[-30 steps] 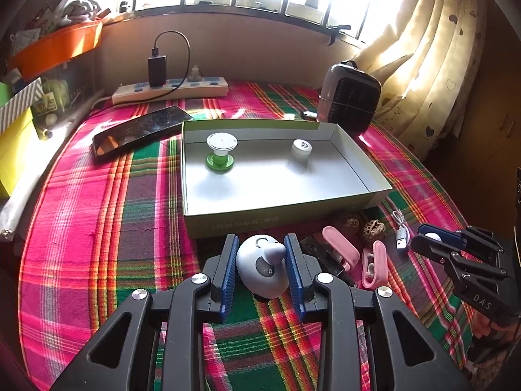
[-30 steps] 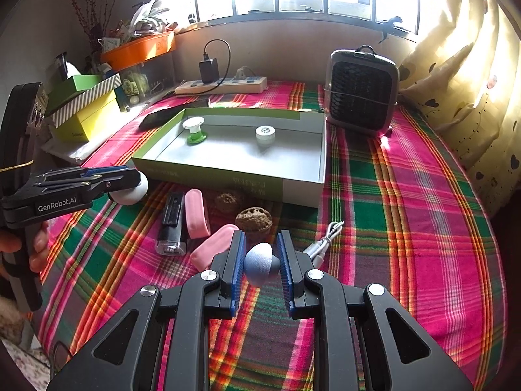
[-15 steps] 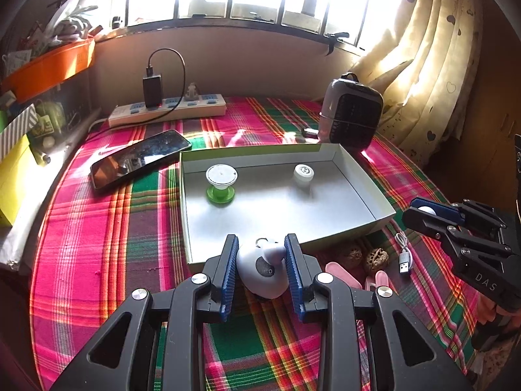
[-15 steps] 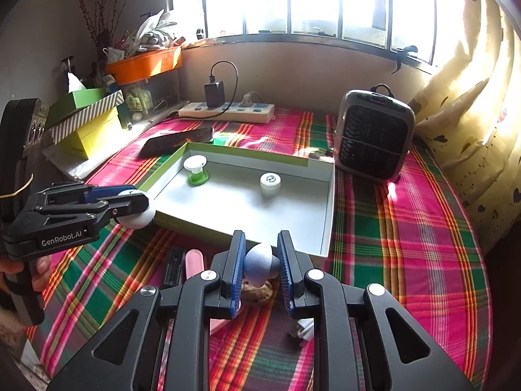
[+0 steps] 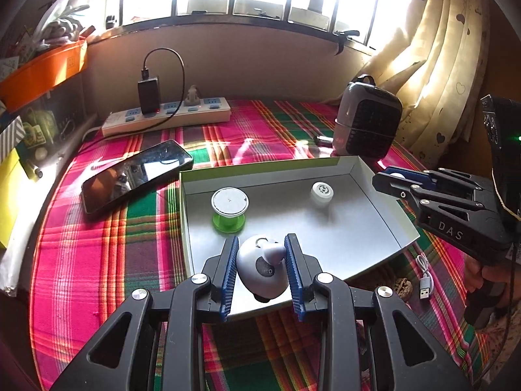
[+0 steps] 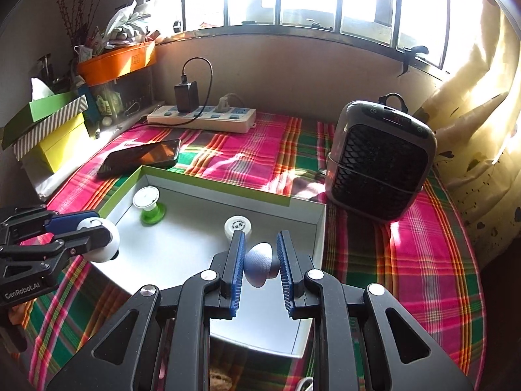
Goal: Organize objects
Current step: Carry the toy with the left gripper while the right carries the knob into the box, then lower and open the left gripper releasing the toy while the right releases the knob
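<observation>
Left wrist: left gripper [image 5: 262,268] pinched on a white round gadget [image 5: 262,270] with a dark spot, held over the near edge of the tray [image 5: 384,244]. Inside the tray already: green spool [image 5: 229,210], small white cap [image 5: 321,191]. Best to carry the gadget further in past the rim, lower it to the bare floor short of the spool, then let go; dropped from height it looks likely to roll. Right gripper [image 5: 395,179] visible at the tray's right wall, marked "DAS". Cable [image 5: 423,277] and walnut [image 5: 403,288] lie outside on the cloth.

Right wrist: right gripper [image 6: 259,265] closed on a grey-blue knob [image 6: 260,267], over the tray's near right part, cap just beyond. Set it down beside the cap, away from the wall. Left gripper's side reads "GenRobot.AI". Print on the cap's top too small to read. Phone [image 6: 140,156] and heater [image 6: 381,163] sit beyond the tray.
</observation>
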